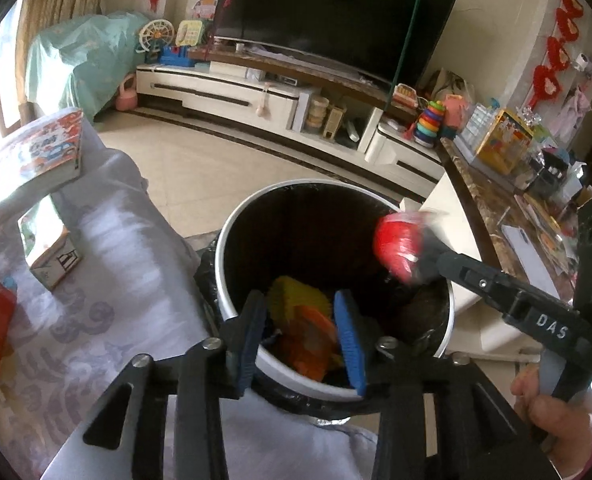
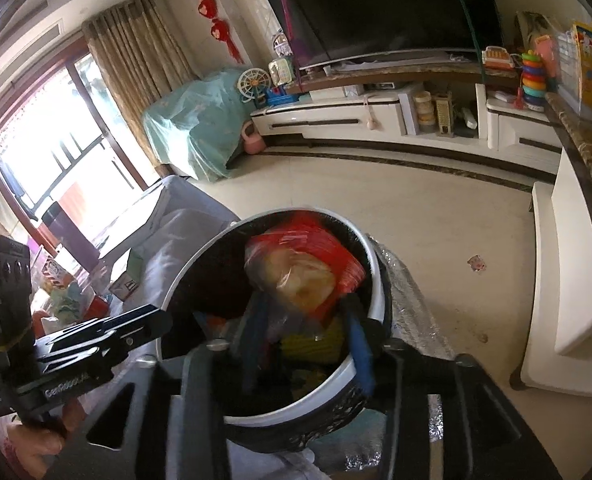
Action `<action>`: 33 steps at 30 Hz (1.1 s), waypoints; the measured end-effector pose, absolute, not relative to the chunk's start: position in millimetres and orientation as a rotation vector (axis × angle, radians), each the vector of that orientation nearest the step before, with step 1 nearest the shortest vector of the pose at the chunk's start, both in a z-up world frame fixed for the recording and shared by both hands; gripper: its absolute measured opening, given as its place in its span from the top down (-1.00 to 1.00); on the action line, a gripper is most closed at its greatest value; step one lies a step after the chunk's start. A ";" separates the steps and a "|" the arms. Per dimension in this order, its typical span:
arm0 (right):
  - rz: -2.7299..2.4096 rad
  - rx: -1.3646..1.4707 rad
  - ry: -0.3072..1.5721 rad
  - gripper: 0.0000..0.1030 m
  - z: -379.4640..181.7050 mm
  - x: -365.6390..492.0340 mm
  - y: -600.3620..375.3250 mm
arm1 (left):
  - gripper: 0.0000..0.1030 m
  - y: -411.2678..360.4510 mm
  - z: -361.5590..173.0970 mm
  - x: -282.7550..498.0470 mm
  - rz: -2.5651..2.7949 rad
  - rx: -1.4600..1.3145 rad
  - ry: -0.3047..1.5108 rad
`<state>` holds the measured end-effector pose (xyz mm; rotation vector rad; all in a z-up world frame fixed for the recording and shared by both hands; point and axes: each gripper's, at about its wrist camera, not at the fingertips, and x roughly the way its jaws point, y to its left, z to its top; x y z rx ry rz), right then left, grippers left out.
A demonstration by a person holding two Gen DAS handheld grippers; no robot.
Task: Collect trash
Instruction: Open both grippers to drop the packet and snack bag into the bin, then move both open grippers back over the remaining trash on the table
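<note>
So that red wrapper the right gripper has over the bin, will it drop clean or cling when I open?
The red wrapper looks like thin crinkled plastic, so probably floppy and light. It bulges around something pale inside, which may give enough weight to fall into the bin. Loose film could still snag on the right gripper, whose jaws pinch it.

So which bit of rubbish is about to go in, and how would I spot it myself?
Find the white-rimmed bin with the black liner, beside the cloth-covered table. Over its opening, the right gripper has a crinkly red plastic packet between its fingers. Unlike the yellow and orange scraps lying inside the bin, it hangs in the air.
</note>
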<state>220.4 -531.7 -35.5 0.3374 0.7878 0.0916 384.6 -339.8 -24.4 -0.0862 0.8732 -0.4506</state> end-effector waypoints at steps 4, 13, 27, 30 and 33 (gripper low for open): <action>0.090 0.356 0.775 -0.02 -32.8 214.2 -533.5 | 0.11 -331.0 -24.2 372.5 -0.441 -0.096 0.866; 0.123 0.389 0.733 -0.46 -27.4 191.3 -514.7 | 0.01 -284.7 -32.1 315.6 -0.382 -0.159 0.858; 0.269 0.381 0.757 -0.78 -36.4 162.8 -426.9 | -0.10 -183.8 -39.9 214.9 -0.221 -0.256 0.845; 0.306 0.371 0.763 -0.82 -38.3 158.8 -410.0 | -0.17 -163.0 -38.3 195.2 -0.178 -0.290 0.839; 0.343 0.366 0.773 -0.83 -40.7 156.8 -391.4 | -0.18 -144.9 -39.0 174.6 -0.137 -0.308 0.835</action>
